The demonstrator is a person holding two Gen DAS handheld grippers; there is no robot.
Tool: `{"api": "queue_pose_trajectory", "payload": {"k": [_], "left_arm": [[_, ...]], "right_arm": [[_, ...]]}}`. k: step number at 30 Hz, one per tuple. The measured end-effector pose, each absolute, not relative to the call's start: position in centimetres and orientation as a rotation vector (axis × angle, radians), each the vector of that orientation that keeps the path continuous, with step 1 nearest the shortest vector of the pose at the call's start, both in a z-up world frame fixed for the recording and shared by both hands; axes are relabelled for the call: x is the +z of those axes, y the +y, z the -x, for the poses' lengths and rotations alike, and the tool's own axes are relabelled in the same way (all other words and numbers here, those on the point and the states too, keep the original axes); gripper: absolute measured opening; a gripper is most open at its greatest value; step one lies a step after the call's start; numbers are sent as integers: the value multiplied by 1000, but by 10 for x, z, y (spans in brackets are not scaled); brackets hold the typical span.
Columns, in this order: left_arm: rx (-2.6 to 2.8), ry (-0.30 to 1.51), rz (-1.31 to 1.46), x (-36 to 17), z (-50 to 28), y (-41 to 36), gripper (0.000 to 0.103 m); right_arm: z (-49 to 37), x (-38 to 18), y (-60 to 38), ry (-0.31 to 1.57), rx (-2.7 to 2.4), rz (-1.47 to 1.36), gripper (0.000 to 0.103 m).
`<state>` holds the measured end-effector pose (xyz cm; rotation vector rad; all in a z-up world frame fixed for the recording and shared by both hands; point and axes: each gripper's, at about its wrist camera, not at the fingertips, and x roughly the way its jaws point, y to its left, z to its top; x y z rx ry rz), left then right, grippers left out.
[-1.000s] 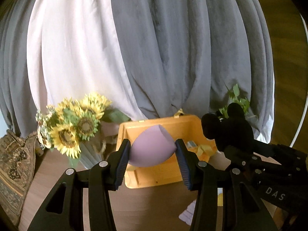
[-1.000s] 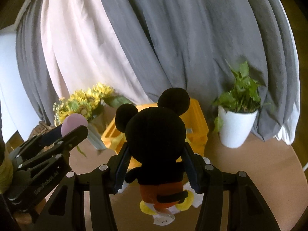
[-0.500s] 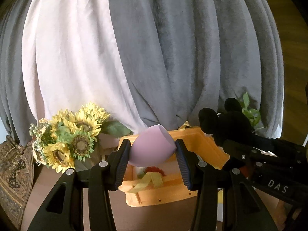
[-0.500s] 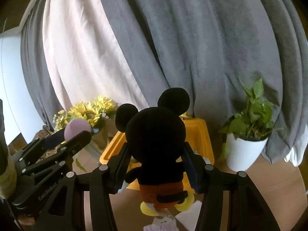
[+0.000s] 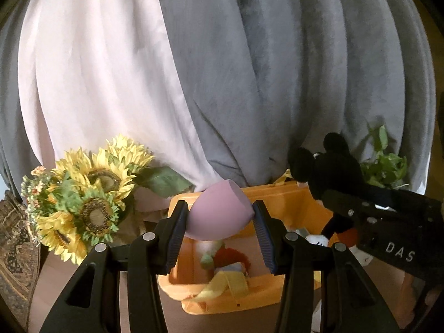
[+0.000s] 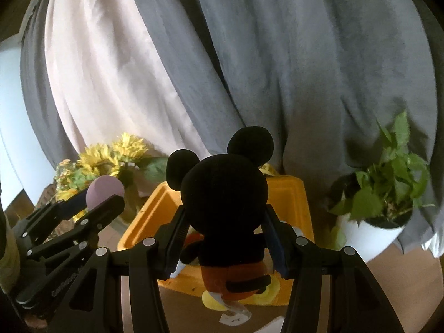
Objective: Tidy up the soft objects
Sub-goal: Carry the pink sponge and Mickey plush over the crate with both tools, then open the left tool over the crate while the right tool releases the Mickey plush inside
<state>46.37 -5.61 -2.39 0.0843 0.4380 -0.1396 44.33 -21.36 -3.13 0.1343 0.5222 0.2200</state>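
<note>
We note the orange bin [image 5: 288, 208] as landmark. Above its right side, the right gripper [image 6: 224, 238] clamps the mouse doll [image 6: 222, 194]; above its left, the left gripper [image 5: 219, 222] clamps the purple sponge [image 5: 216, 216]. Carrying step; next, we judge, lowering and releasing inside.

lilac egg-shaped sponge [image 5: 219, 212] and black mouse plush [image 6: 224, 194], held above orange bin [image 5: 291, 202]

Left gripper [image 5: 220, 219] clamps a purple sponge [image 5: 217, 216] above the orange bin [image 5: 291, 202].

Lilac sponge [image 5: 219, 213], orange bin [image 5: 288, 202]
</note>
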Motion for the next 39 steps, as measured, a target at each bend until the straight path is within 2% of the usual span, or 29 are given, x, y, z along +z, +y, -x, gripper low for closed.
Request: {"api": "queue_pose_trajectory", "payload": {"k": [15, 26, 28, 30, 31, 34, 39], "left_arm": [[-132, 518, -78, -61, -527, -57, 47], [-173, 623, -78, -96, -549, -65, 49], [-173, 628, -78, -99, -549, -66, 51], [-161, 622, -84, -99, -548, -66, 65], [-157, 618, -85, -99, -547, -66, 68], [-149, 607, -82, -95, -544, -65, 69], [-122, 589, -73, -86, -536, -61, 70]], "right_arm": [[-513, -52, -213, 529, 217, -140, 54], [-537, -100, -205, 729, 229, -170, 57], [-538, -105, -206, 762, 217, -178, 59], [-538, -108, -210, 776, 213, -190, 59], [-537, -107, -212, 772, 206, -192, 63], [-531, -99, -215, 738, 169, -172, 72], [-523, -87, -214, 699, 138, -126, 72]]}}
